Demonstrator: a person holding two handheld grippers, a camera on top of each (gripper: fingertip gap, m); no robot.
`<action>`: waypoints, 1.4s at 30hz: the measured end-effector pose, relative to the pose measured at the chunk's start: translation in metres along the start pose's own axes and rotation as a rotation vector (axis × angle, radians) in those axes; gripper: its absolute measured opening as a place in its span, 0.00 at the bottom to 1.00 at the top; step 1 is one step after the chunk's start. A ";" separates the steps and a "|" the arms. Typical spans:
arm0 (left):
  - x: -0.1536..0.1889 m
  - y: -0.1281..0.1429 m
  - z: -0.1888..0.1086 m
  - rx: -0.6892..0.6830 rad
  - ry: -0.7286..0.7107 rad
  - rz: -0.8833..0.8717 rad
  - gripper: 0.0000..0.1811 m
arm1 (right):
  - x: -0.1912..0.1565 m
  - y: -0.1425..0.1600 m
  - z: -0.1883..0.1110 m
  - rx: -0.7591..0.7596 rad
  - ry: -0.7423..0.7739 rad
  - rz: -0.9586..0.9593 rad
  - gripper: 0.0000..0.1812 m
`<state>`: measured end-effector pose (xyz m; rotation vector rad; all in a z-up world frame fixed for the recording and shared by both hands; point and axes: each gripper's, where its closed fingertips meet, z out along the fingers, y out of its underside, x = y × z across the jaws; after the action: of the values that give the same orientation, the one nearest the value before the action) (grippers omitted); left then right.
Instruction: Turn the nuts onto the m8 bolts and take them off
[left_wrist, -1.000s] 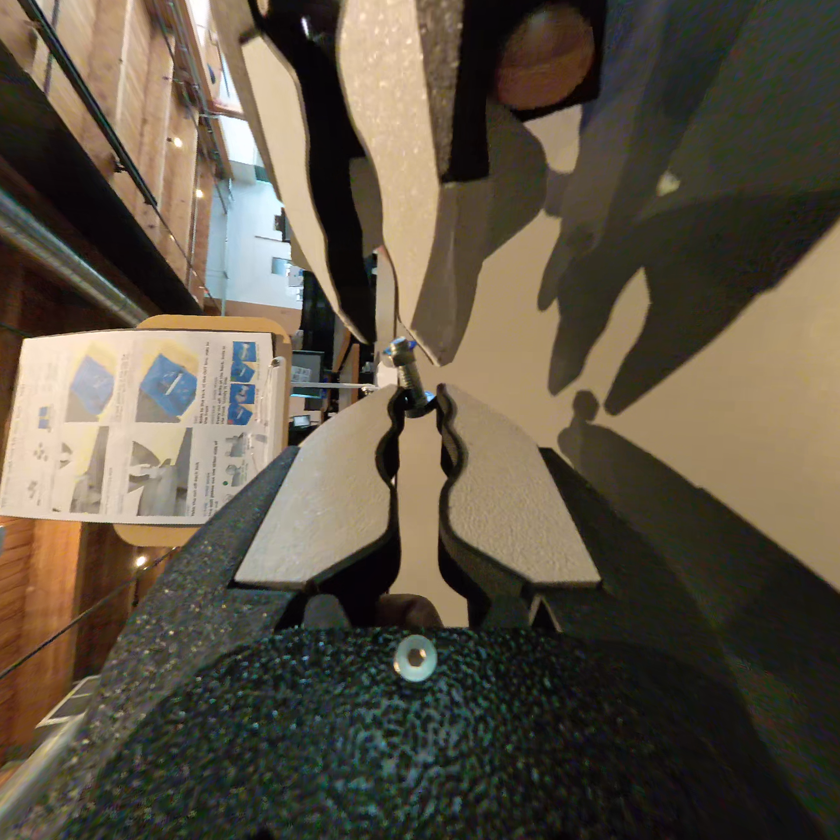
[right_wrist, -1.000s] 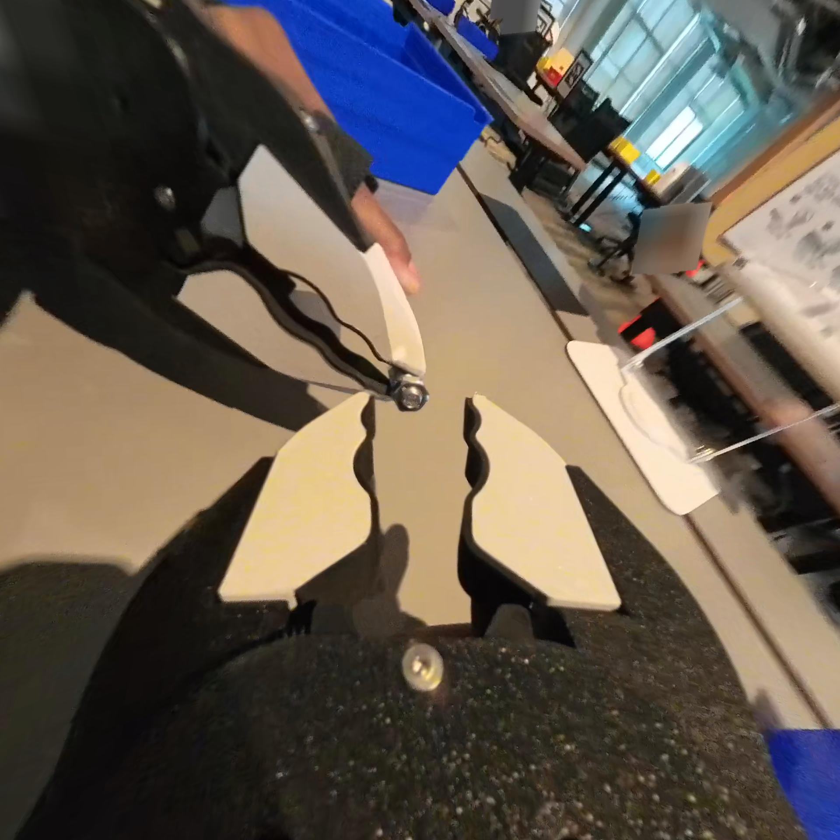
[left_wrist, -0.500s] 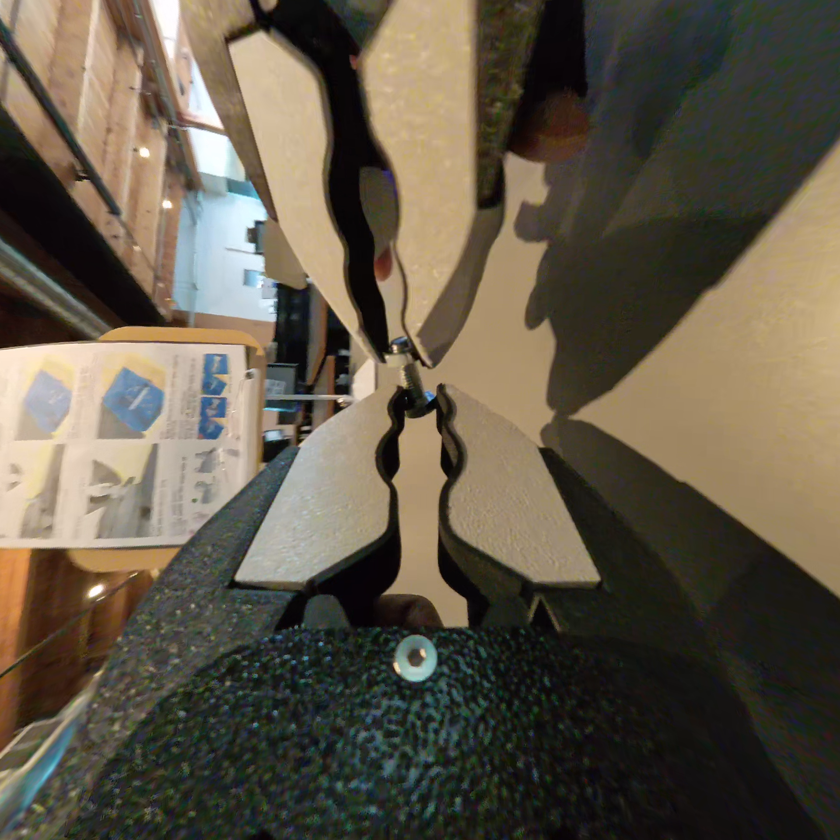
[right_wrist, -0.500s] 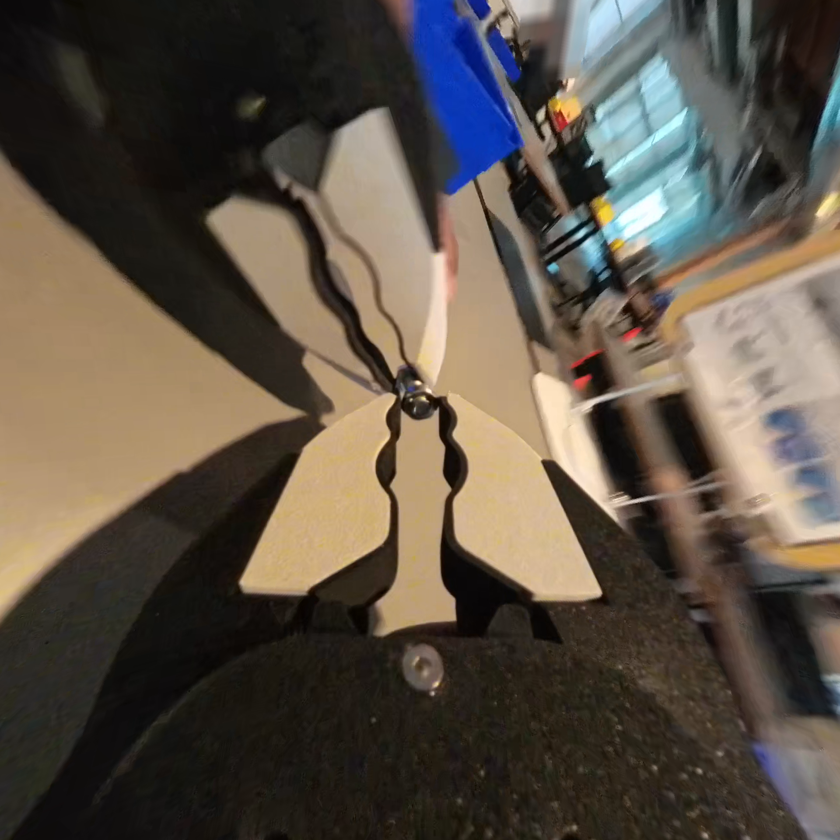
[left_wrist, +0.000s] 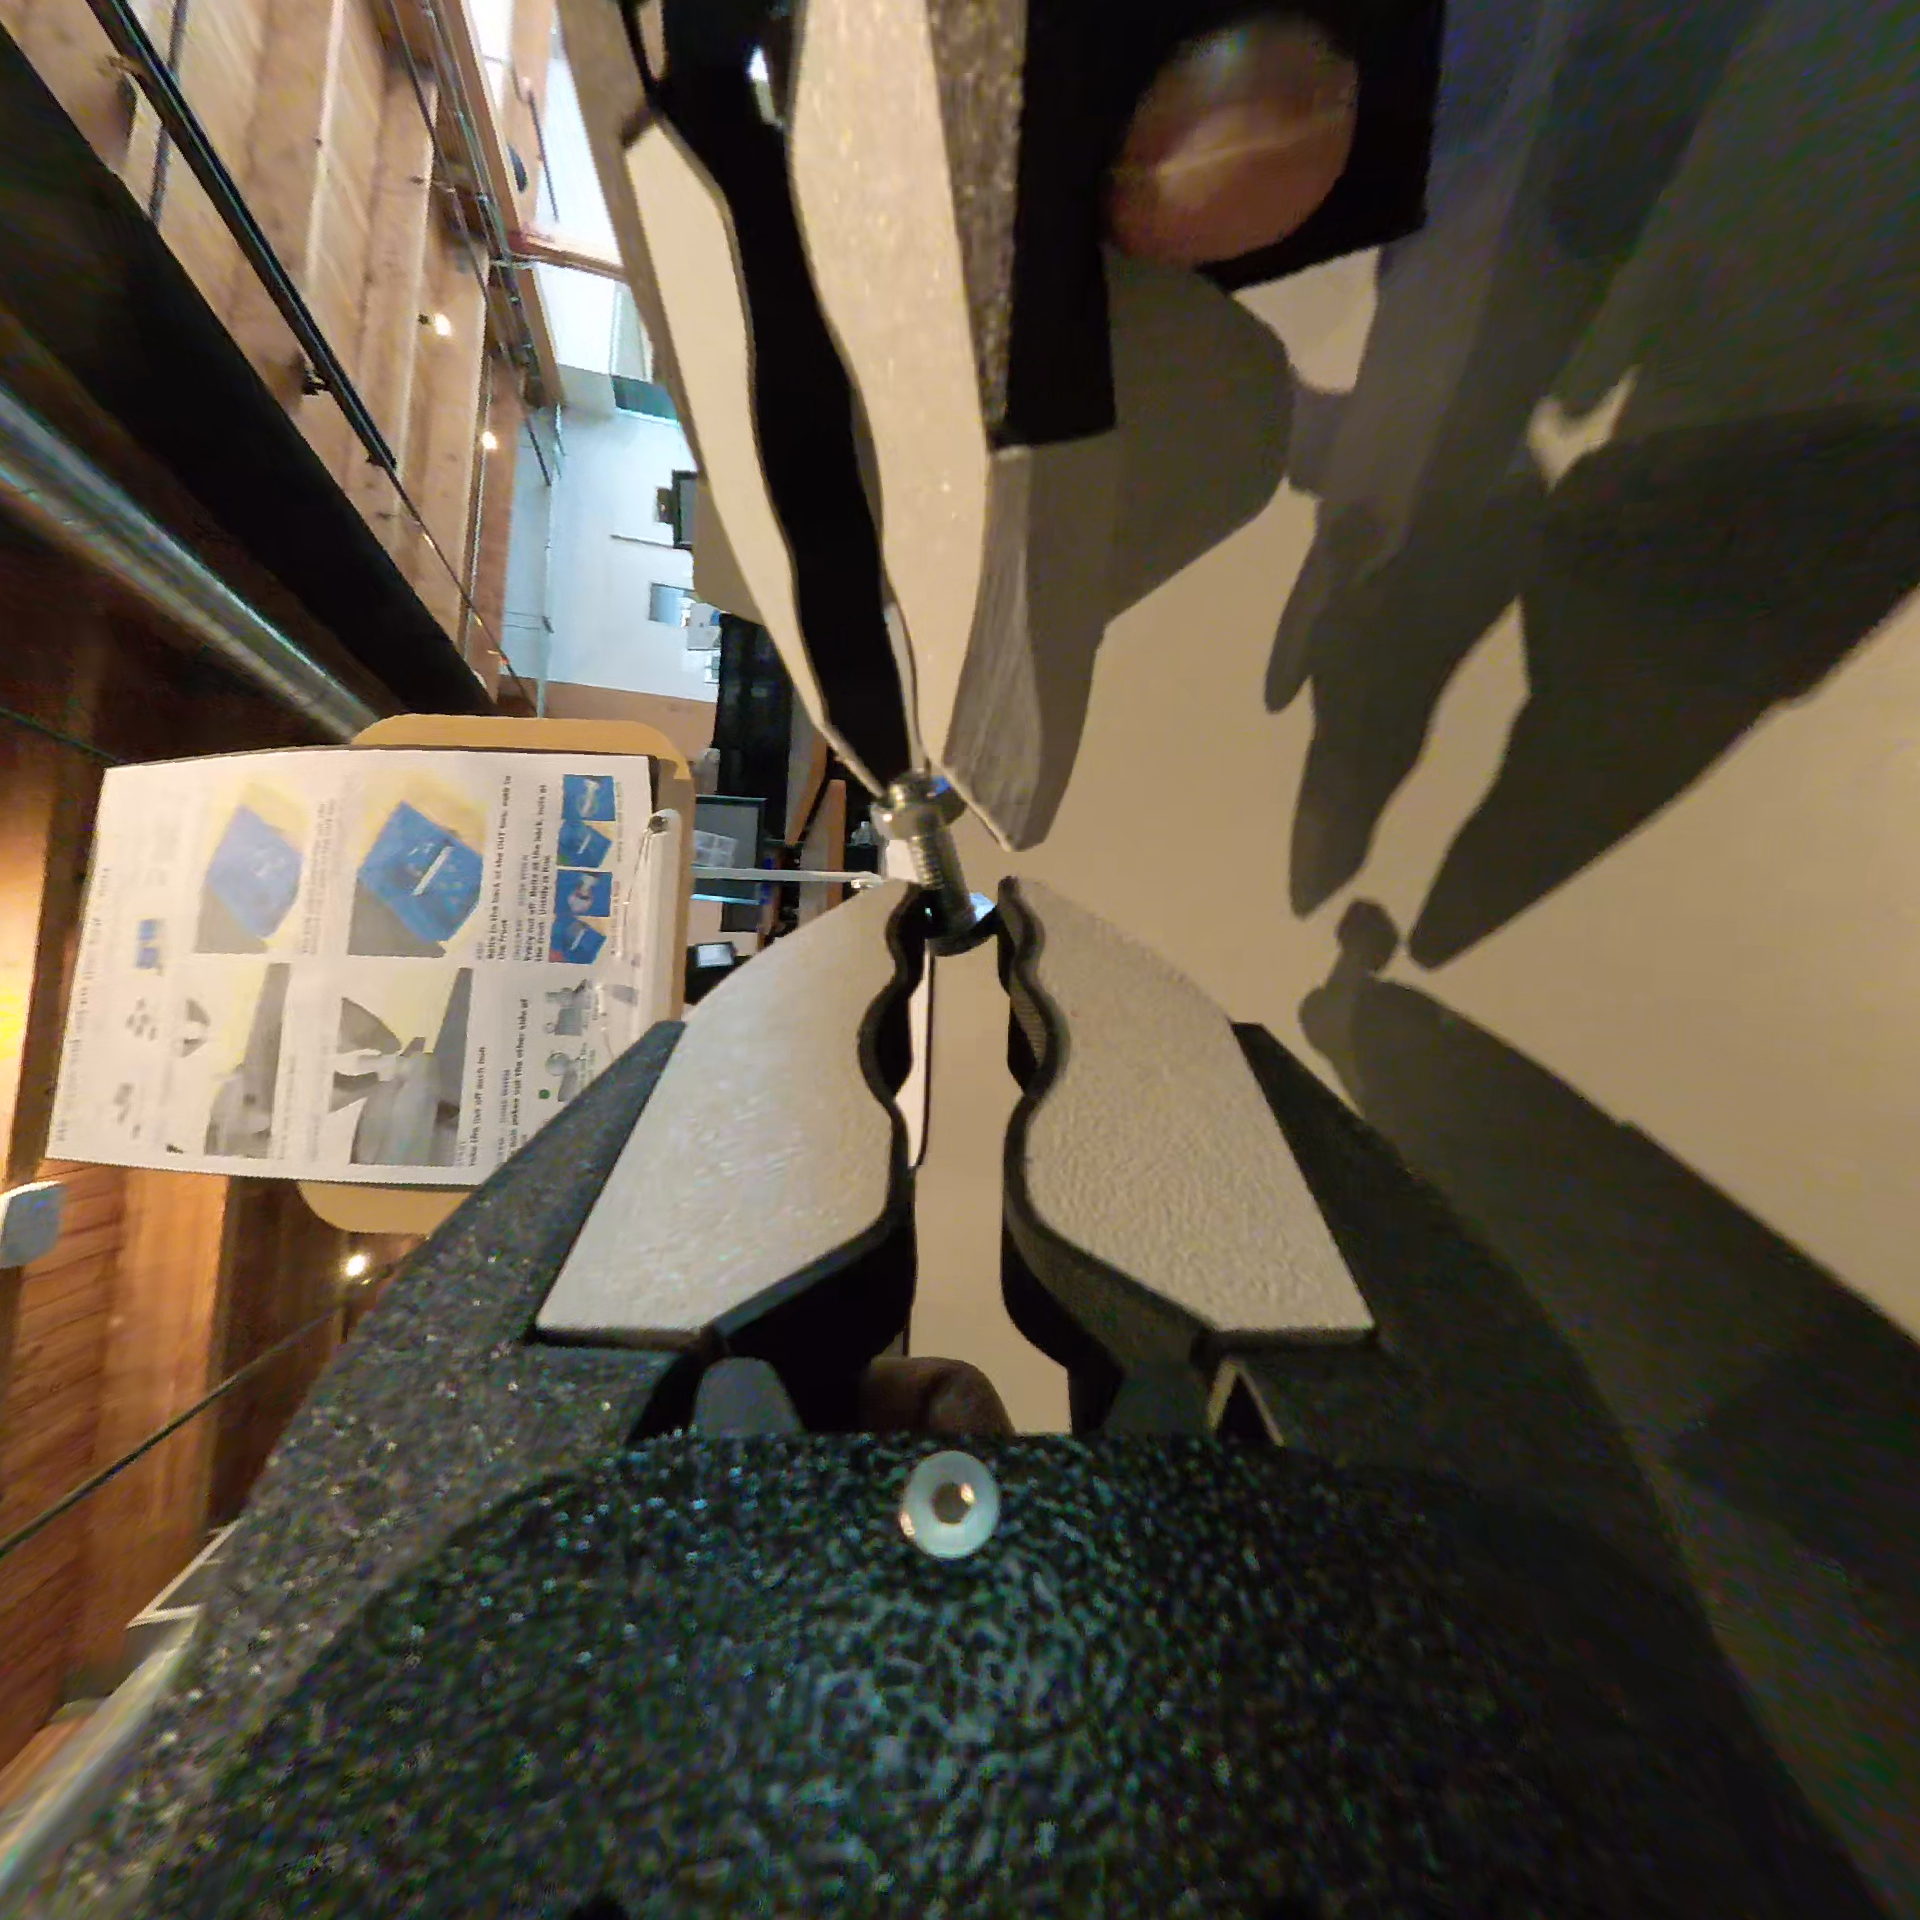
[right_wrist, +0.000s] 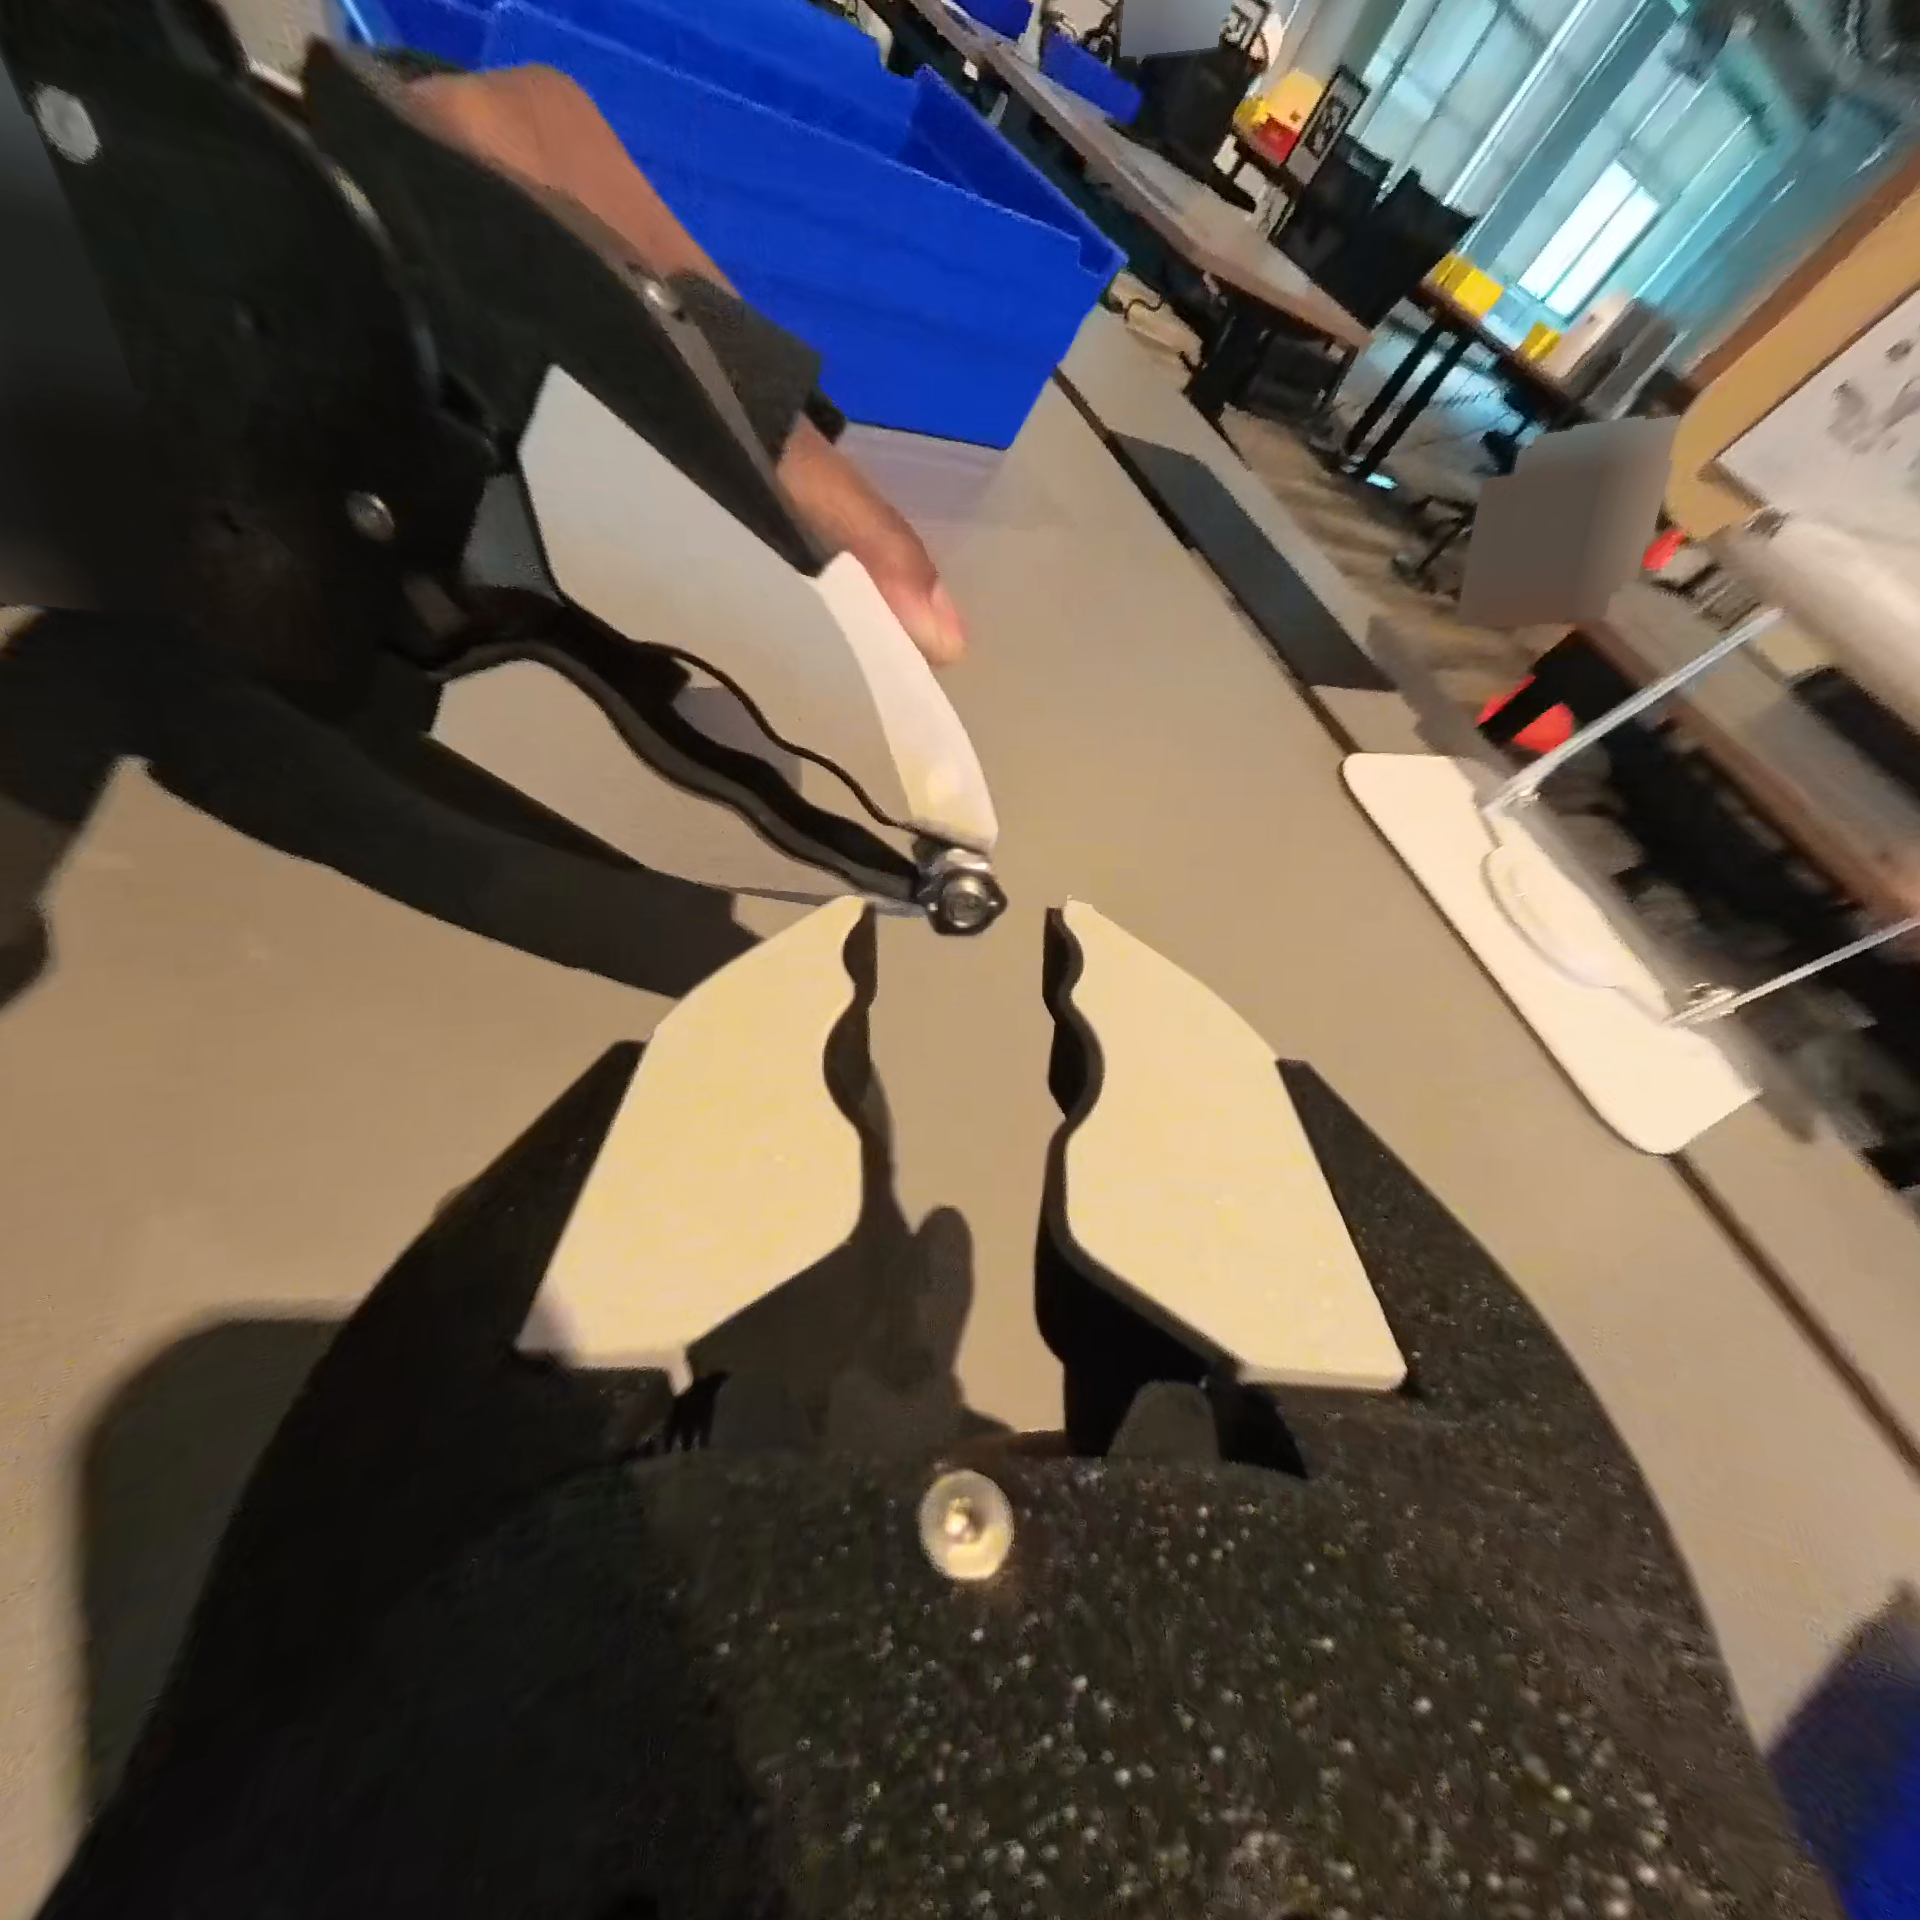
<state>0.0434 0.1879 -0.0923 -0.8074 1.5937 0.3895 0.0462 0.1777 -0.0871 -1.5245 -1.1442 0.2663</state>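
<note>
The left gripper (left_wrist: 961, 914) clamps a bolt (left_wrist: 940, 883) at its tips. The right gripper (right_wrist: 961, 914) is spread open just beside the nut (right_wrist: 961, 902), above a beige table (right_wrist: 1143, 727).

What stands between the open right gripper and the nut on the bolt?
Nothing visible. The left gripper holds the bolt, and the nut on its free end sits just at the right gripper's open fingertips, nearer one finger.
</note>
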 end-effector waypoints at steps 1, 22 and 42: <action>-0.001 0.000 0.000 -0.001 -0.005 0.004 0.07 | -0.002 0.000 0.001 0.001 -0.017 0.033 0.17; 0.022 -0.009 -0.002 0.065 0.155 -0.064 0.07 | -0.010 0.013 -0.003 -0.061 0.091 -0.680 0.08; 0.009 -0.003 -0.001 0.023 0.060 0.008 0.07 | -0.006 0.001 -0.003 0.000 -0.003 -0.177 0.09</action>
<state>0.0451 0.1825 -0.1005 -0.8019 1.6543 0.3549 0.0458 0.1710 -0.0900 -1.4128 -1.2721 0.1490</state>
